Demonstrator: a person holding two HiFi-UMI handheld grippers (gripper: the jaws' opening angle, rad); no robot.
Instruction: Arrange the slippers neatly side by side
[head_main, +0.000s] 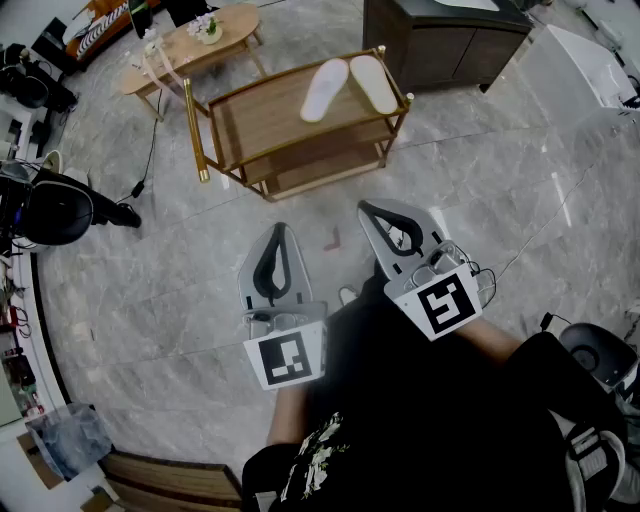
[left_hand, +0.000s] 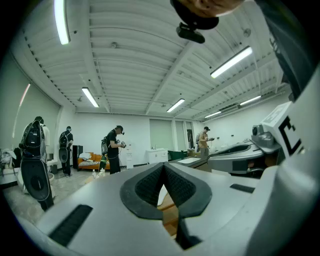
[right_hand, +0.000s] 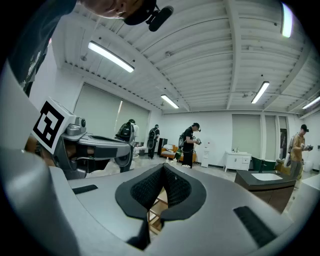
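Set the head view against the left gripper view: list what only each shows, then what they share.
Head view only: the two white slippers seen whole on the wooden rack's top shelf, angled in a V rather than parallel. Left gripper view only: the ceiling lights and people standing far back. Shared: the left gripper and right gripper, both shut and empty, and the rack, only a sliver past the jaws in the gripper view.
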